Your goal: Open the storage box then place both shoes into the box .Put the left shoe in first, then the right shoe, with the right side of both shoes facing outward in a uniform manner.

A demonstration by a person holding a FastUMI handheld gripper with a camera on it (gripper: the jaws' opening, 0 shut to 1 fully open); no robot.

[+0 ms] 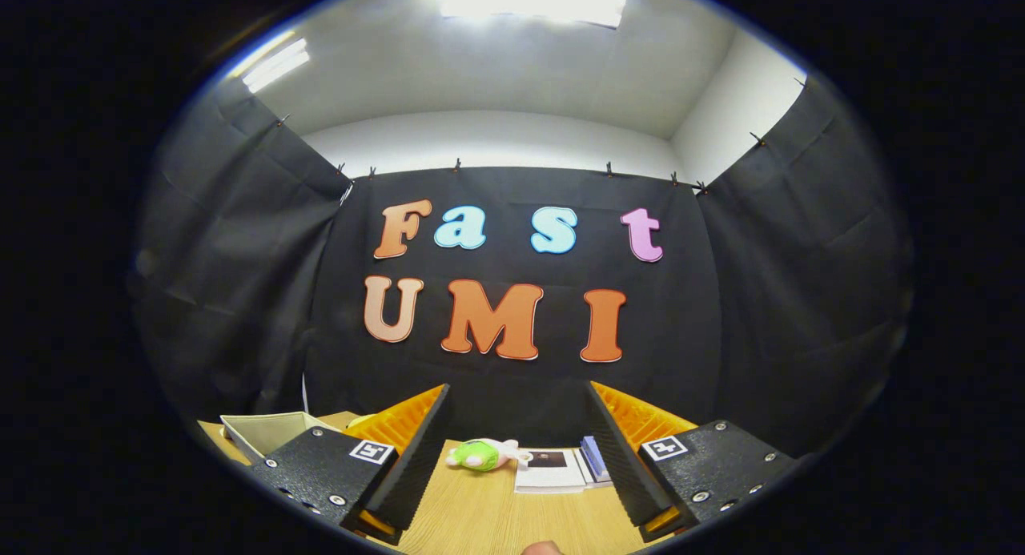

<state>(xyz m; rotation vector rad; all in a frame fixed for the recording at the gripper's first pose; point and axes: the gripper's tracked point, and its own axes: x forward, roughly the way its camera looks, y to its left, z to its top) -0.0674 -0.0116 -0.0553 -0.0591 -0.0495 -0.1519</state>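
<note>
While the claw (512,451) was held level above the table (480,515), its fingers spread apart on nothing, a pale open-topped box (268,431) was seen beyond the left finger, so it was judged best approached slowly, shoes unseen.

The claw (516,451) hangs above the near part of the counter (480,515), its two fingers spread wide apart with nothing between them. Beyond the fingers, on the counter near the cloth wall, a plush toy (483,454) lies just left of a flat booklet (551,468), and a small book (594,458) stands at the booklet's right. An open tray (268,429) sits on the counter left of the left finger
</note>
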